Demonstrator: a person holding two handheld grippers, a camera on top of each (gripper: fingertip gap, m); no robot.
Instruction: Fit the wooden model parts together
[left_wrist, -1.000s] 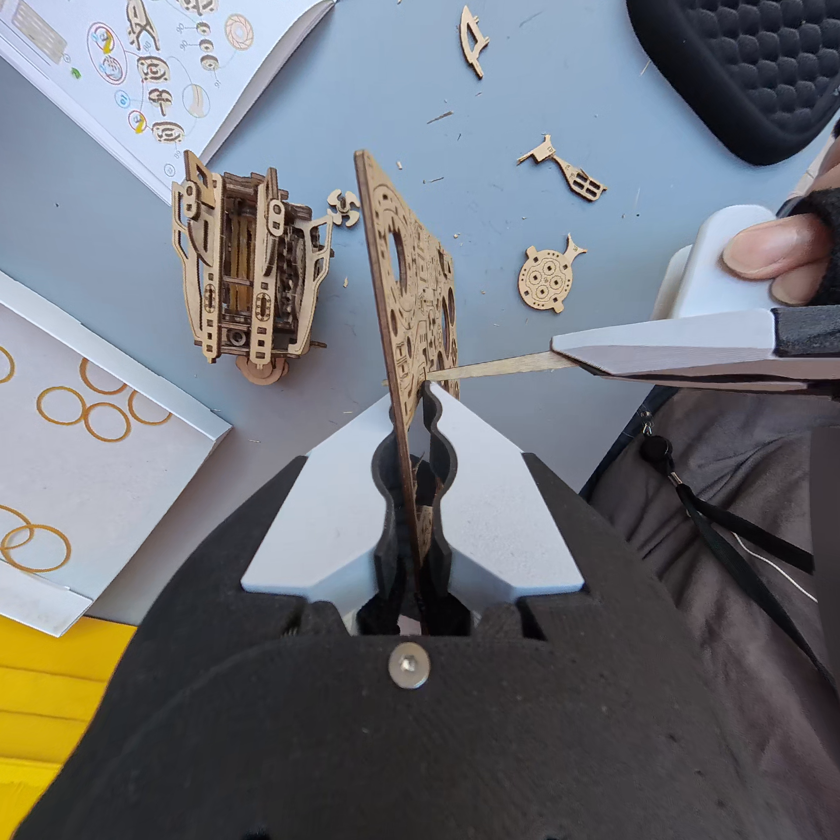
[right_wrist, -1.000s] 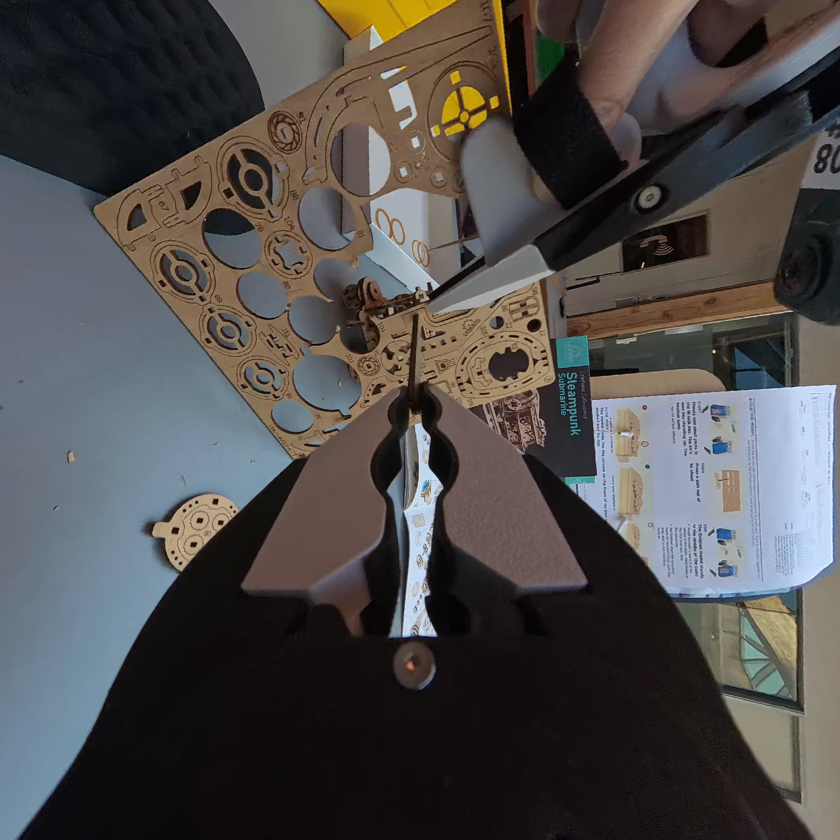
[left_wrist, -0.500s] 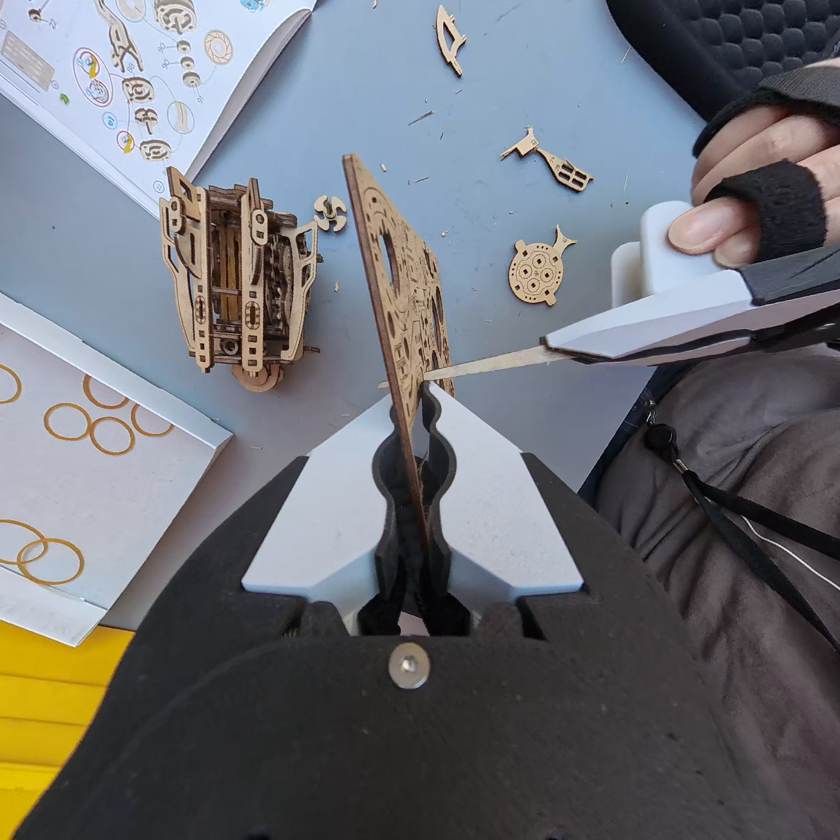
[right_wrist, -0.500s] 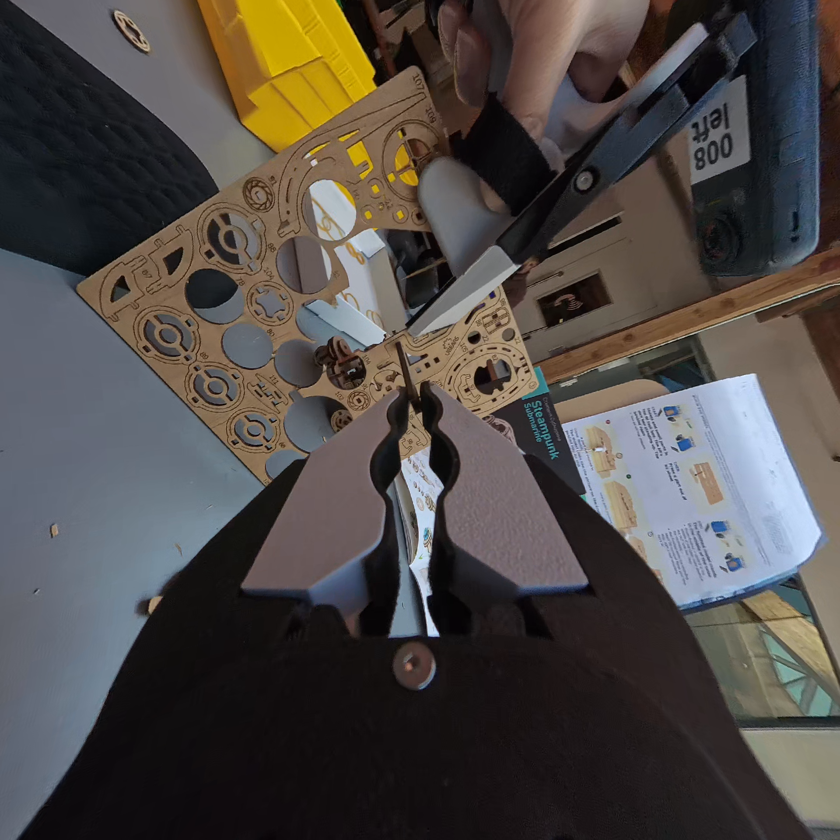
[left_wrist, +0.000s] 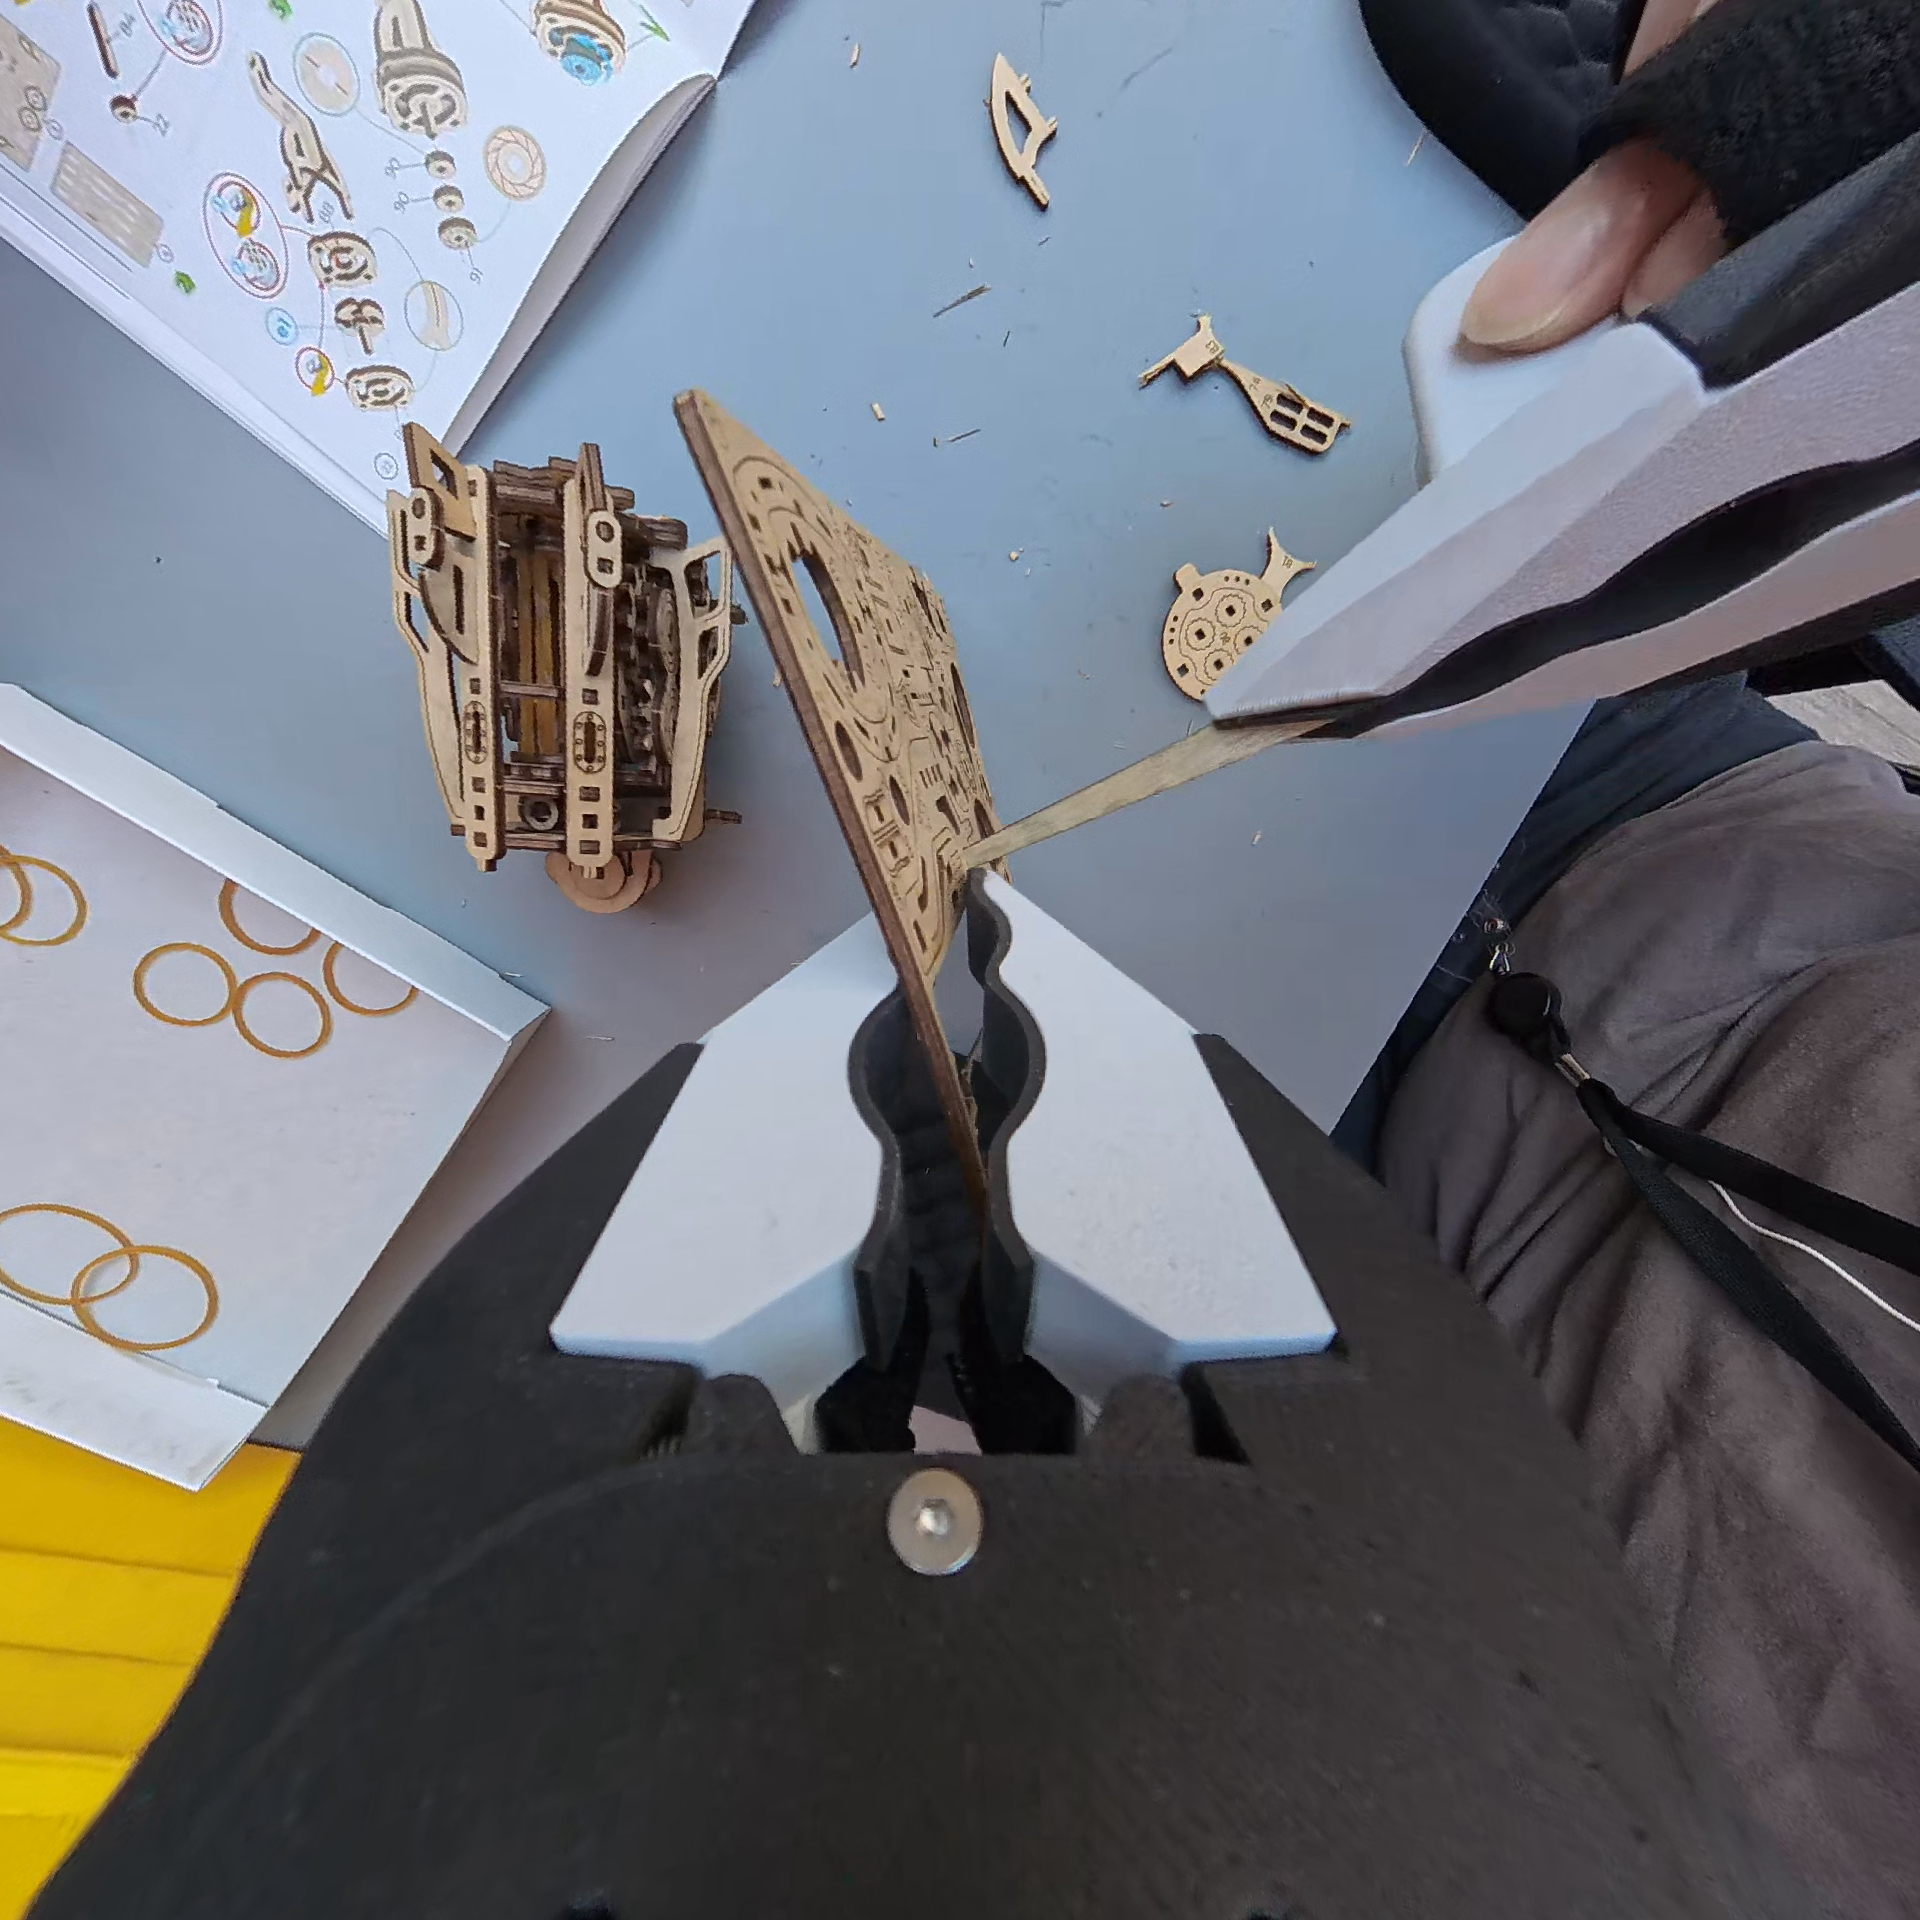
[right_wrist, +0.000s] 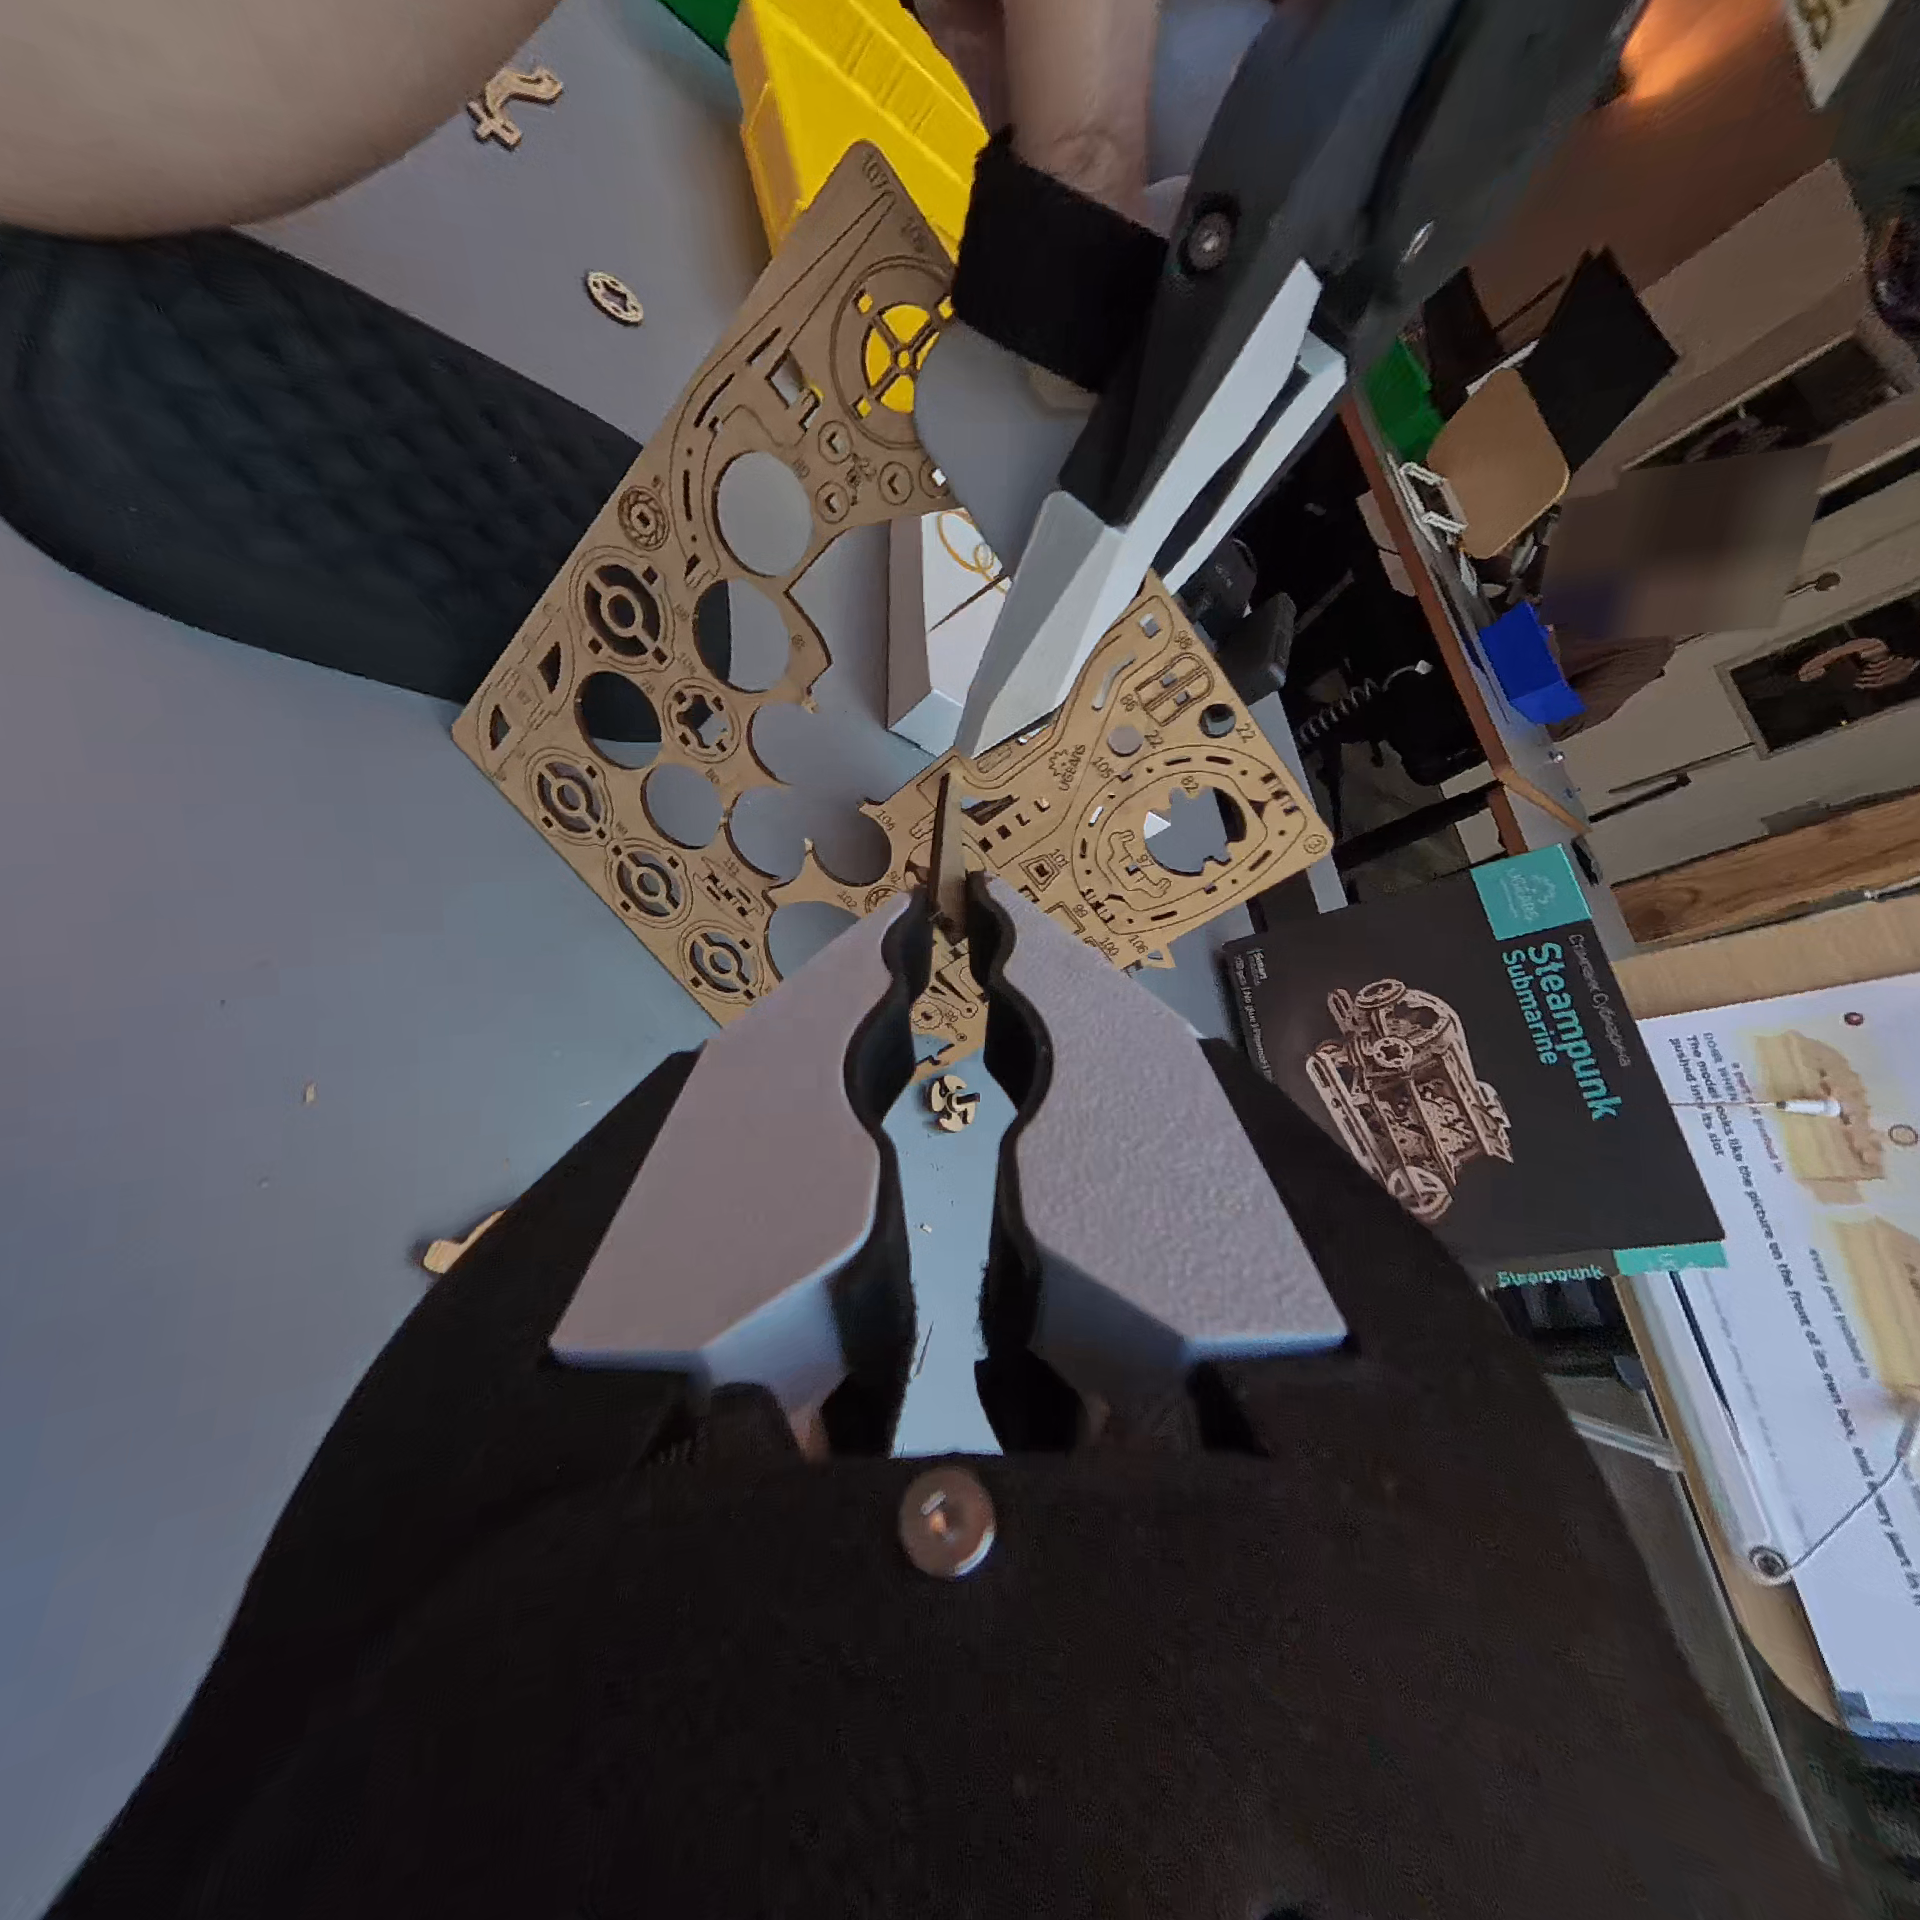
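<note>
Left claw (left_wrist: 951, 914) still clamping the wooden sheet (left_wrist: 862, 665), now tilted more, right claw (right_wrist: 951, 904) still pinching the thin stick (left_wrist: 1122, 774)

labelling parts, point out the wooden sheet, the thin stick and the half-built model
wooden sheet (right_wrist: 665, 665): right wrist view, perforated face
thin stick (left_wrist: 1122, 774): left wrist view, mid-shaft
half-built model (left_wrist: 551, 686): left wrist view, central frame

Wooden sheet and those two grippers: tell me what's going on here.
A person is working with a gripper in each hand. The left gripper is shut on the wooden sheet, holding it on edge above the grey table. The right gripper is shut on a thin stick, whose tip meets the sheet's face close to the left fingers, apparently to push a part out. The half-built model stands on the table, with loose parts nearby.
</note>
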